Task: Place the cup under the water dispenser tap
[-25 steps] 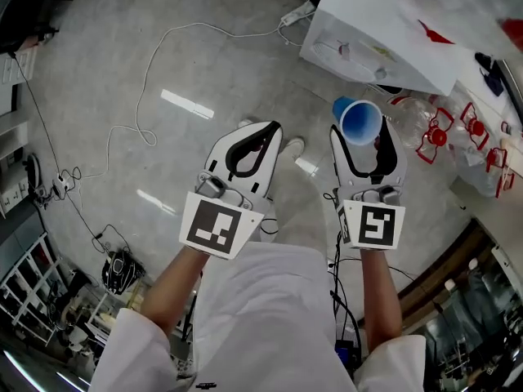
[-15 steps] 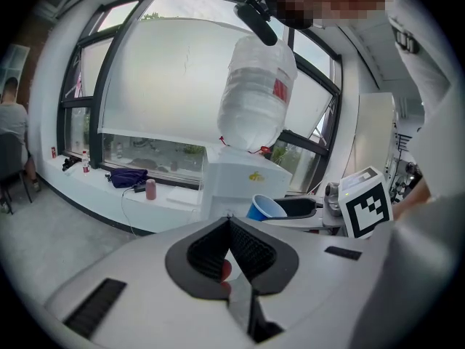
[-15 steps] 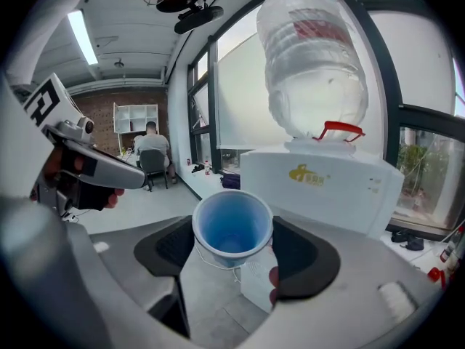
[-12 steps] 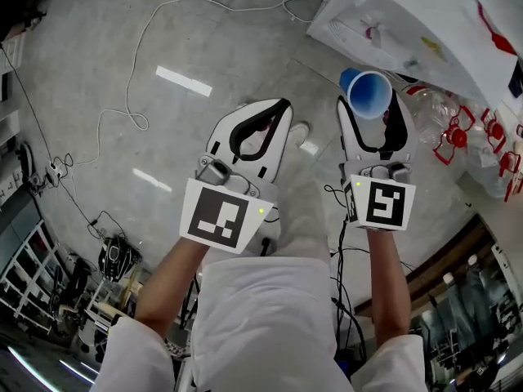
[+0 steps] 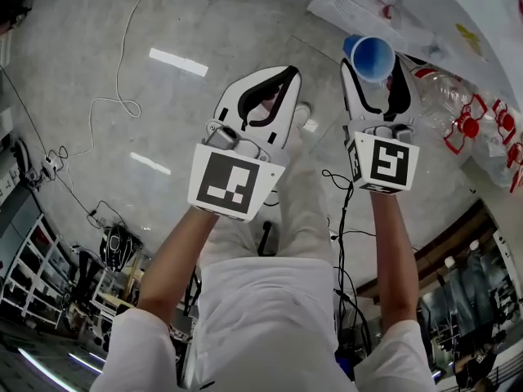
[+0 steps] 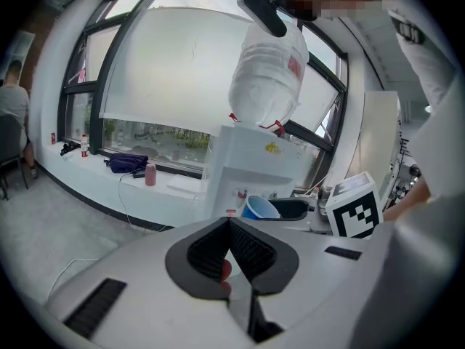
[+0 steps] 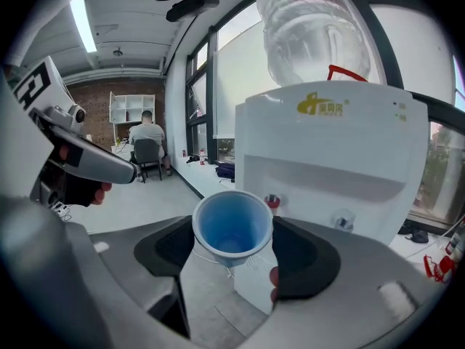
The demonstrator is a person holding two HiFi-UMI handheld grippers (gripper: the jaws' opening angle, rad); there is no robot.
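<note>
Vs. a sec ago, both grippers sit higher in the head view. The cup (image 5: 373,55) now overlaps the white corner of the water dispenser (image 5: 409,6) there, where before it was below that corner.

R gripper (image 5: 374,76): jaws wide but clamped on the blue cup, one pad on each side just under the rim. In the right gripper view the cup's open mouth tips back toward the camera and the inside looks empty. It's held in the air in front of the dispenser, not under a tap. The red tap (image 7: 272,201) peeks out just past the cup's rim on the right, and a 2nd, pale tap (image 7: 341,220) sits further right in the recess. A big clear bottle (image 7: 320,27) stands upside down on top of the dispenser.

L gripper (image 5: 282,80): jaws closed tip to tip, nothing between them. It's level w/ the R one, beside it and apart from the cup.

Below: grey floor (image 5: 98,153) w/ a white cable (image 5: 122,96) looping over it. Empty bottles w/ red handles (image 5: 462,117) lie right of the dispenser. Bkgd: a person (image 7: 149,133) is seated by the far wall, and a dark bag (image 6: 127,163) and a pink bottle (image 6: 150,174) are on the window-side worktop (image 6: 182,187).
</note>
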